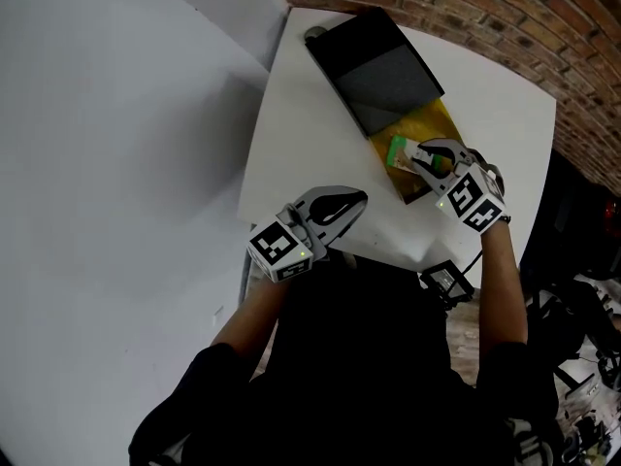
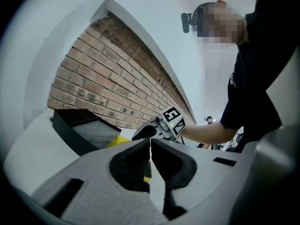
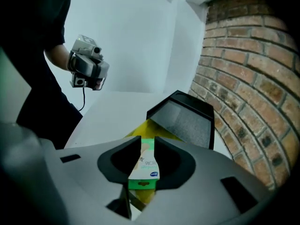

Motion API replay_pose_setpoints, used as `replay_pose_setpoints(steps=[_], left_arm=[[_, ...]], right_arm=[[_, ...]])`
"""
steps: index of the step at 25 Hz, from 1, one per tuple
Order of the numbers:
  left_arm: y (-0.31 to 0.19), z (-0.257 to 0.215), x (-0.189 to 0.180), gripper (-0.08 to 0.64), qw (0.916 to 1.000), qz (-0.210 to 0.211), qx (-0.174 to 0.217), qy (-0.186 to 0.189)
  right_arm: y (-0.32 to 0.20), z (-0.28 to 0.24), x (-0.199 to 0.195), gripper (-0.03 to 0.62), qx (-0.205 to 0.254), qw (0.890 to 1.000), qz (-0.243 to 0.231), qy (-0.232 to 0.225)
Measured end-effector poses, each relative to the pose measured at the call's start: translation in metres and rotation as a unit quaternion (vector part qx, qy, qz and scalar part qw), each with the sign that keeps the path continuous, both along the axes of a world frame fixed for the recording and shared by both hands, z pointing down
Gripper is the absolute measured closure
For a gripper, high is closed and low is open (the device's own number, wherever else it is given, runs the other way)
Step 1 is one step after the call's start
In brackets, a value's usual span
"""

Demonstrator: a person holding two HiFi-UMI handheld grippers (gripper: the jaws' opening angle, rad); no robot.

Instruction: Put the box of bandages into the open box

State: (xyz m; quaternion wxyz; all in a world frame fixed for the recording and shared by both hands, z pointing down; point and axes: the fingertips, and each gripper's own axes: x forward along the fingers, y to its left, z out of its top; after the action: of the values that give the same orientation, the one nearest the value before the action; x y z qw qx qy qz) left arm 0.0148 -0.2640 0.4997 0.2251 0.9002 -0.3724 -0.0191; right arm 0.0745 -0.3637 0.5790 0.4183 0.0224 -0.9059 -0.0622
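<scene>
A green and white box of bandages [image 1: 406,151] [image 3: 145,165] is pinched between the jaws of my right gripper [image 1: 427,155] [image 3: 145,159], held above the yellow inside of the open box [image 1: 439,122] [image 3: 138,129]. The open box's black lid [image 1: 376,64] [image 3: 185,118] [image 2: 79,130] stands raised at the far side. My left gripper [image 1: 342,205] [image 2: 150,156] sits near the table's front edge with its jaws together and nothing between them. In the left gripper view, my right gripper [image 2: 157,129] shows beyond the jaws.
The white table [image 1: 310,134] ends at a grey wall on the left and a brick wall [image 1: 505,13] at the back right. A small grey object [image 1: 315,33] lies at the far corner behind the lid. Cables and gear [image 1: 582,357] lie on the floor to the right.
</scene>
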Motion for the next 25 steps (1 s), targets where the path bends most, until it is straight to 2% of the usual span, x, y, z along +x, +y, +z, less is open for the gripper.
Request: replay_pose_setpoints(steps=[4,8,13,17,22,25], left_arm=[[-0.003,-0.015,0.008,0.543,0.9998,0.011,0.018,-0.006],[-0.01,-0.035,0.011,0.543,0.9985,0.026,0.045,-0.018],[-0.012,-0.061,0.015,0.543,0.9974,0.029,0.06,-0.027],[-0.014,-0.083,0.016,0.542,0.9956,0.032,0.08,-0.037],[-0.015,-0.11,0.015,0.543,0.9924,0.039,0.109,-0.044],[-0.011,-0.124,0.012,0.543,0.9911,0.041,0.119,-0.043]], right_arm=[[-0.001,-0.041,0.0,0.57,0.03,0.999,0.015,-0.042],[0.001,-0.084,0.001,0.584,0.043,0.994,0.031,-0.091],[0.011,-0.143,0.013,0.586,0.034,0.984,0.054,-0.169],[0.019,-0.192,0.03,0.588,0.028,0.966,0.076,-0.245],[0.038,-0.246,0.064,0.588,0.02,0.932,0.111,-0.344],[0.059,-0.269,0.084,0.588,0.034,0.914,0.131,-0.382]])
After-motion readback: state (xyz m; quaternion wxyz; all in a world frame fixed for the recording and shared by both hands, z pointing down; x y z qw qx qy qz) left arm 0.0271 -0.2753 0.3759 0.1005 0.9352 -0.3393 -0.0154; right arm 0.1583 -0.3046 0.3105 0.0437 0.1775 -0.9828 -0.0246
